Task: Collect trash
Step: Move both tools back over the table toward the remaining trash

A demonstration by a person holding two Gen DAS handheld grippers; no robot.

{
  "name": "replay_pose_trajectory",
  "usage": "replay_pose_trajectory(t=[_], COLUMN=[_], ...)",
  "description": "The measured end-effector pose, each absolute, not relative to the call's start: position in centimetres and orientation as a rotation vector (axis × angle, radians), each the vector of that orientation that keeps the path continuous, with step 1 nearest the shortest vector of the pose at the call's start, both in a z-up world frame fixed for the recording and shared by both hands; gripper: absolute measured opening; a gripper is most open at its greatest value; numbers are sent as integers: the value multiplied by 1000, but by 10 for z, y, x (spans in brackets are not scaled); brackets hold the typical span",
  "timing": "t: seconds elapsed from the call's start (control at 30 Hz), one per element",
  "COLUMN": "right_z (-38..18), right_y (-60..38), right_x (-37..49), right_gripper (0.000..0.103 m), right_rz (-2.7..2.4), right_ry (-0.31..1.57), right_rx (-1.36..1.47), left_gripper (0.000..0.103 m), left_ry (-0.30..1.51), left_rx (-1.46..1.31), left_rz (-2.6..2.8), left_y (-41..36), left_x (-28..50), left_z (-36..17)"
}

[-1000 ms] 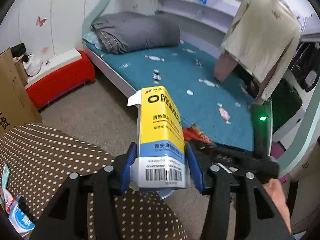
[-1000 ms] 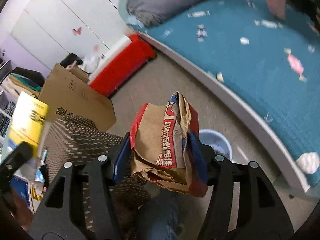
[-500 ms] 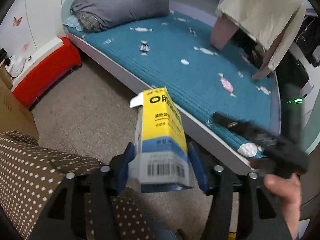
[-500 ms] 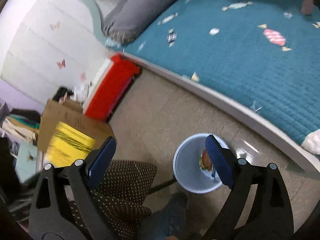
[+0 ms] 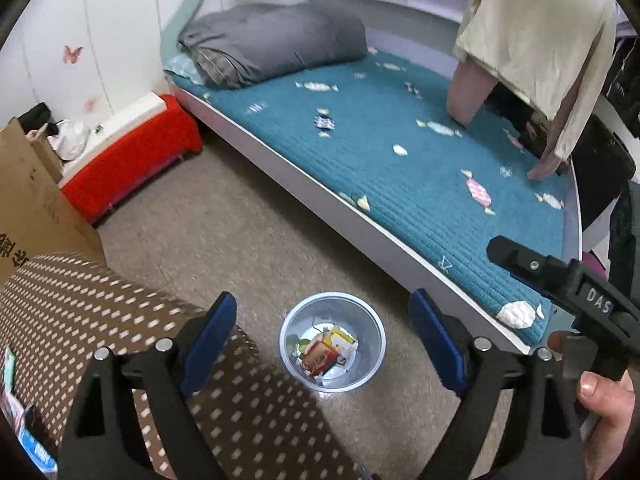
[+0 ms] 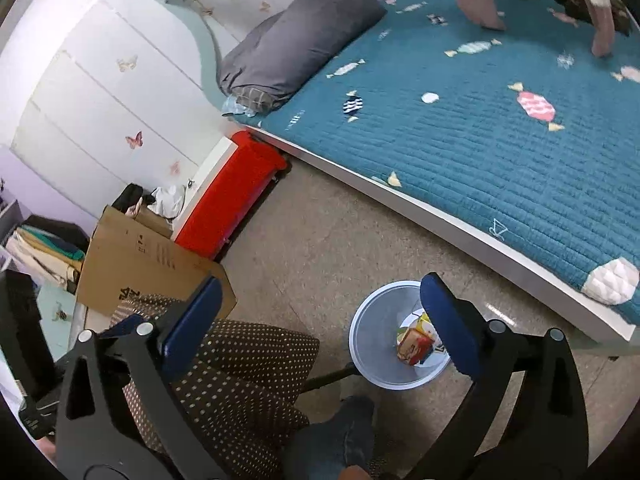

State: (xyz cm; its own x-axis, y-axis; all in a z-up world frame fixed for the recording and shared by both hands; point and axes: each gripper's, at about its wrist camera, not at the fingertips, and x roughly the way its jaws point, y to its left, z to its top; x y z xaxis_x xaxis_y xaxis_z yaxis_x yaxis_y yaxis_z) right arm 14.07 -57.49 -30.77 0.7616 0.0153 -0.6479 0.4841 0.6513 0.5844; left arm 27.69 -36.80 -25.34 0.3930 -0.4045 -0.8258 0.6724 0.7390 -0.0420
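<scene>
bedroom floor cleanup: both boxes now in the bin

bedroom floor shot, both cams looking down at the bin by the bed. left claw (image 5: pixel 322 330) is spread wide with nothing between the blue pads, and a second ago it was clamped on that yellow medicine box. right claw (image 6: pixel 320 312) is also wide apart and empty; it let go of the crumpled red and brown bag half a second earlier. so both drops are done, which i'd guess means this round of trash is collected and the hands are free for whatever's next.

straight below the left claw sits the trash bin (image 5: pixel 370 356), a pale blue round bucket on the speckled floor (image 5: pixel 248 232), just beside the bed (image 5: pixel 432 184) edge. inside it you can see the yellow box (image 5: pixel 343 340) lying on its side touching the red and brown bag (image 5: pixel 318 356), plus some white scraps underneath. bin is far from full.

further out, a polka dot chair (image 5: pixel 120 320) sits to the left, near a cardboard box (image 5: pixel 28 204).
</scene>
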Motion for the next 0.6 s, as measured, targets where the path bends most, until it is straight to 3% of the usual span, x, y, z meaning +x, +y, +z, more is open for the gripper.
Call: replay_pose_trajectory(t=[0.6], right_z=[-197], right_y=[-453], right_x=[151], right_gripper=[97], right_rz=[-168], right_ry=[628], right_rx=[517], left_gripper=[92], left_ry=[745], left_rx=[167], left_rz=[-615], left_y=[-236], left_x=[223], left_z=[-165])
